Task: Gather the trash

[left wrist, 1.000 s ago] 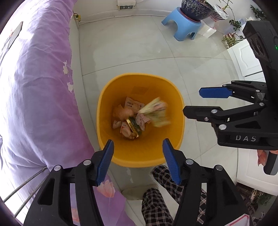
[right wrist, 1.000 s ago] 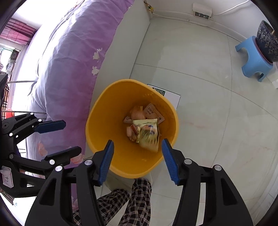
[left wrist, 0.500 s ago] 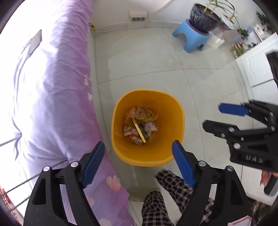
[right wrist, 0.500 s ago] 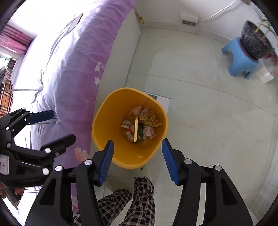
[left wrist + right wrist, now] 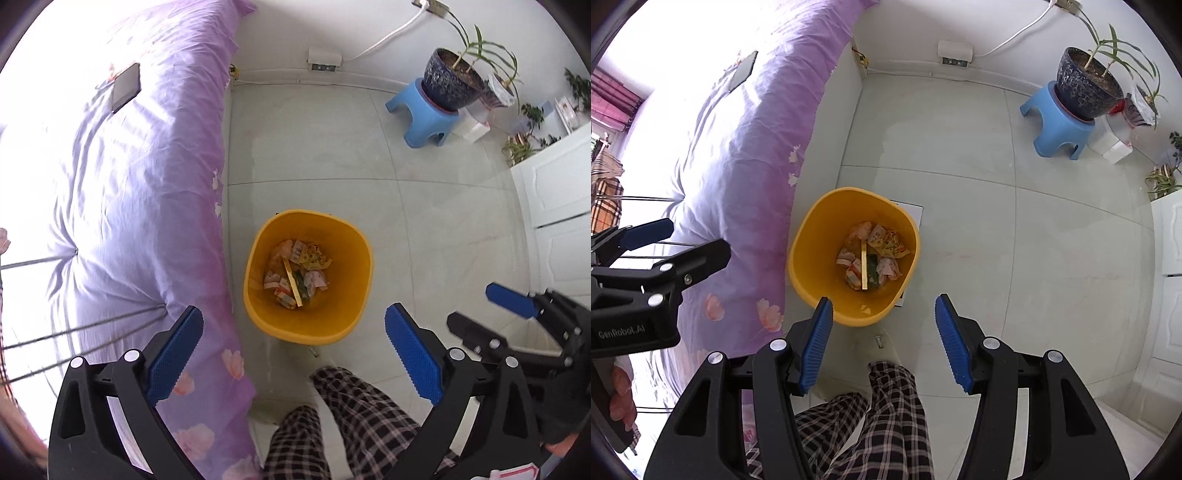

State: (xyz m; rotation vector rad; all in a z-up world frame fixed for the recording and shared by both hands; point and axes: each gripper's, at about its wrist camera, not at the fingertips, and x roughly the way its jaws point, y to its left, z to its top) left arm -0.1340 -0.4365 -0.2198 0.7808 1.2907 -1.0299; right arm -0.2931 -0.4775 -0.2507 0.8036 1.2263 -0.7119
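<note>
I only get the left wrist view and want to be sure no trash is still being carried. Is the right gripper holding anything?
Observer: No. The right gripper is open, with nothing between its fingers.
Operator: Anything on the floor by the yellow bin that I can't see?
Observer: Yes. A flat white sheet lies on the floor, sticking out past the bin's far right edge. I cannot tell whether it is trash.

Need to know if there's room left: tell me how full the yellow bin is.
Mostly empty. The yellow bin stands upright, and the wrappers cover only its bottom, with the inner walls bare above them.
</note>
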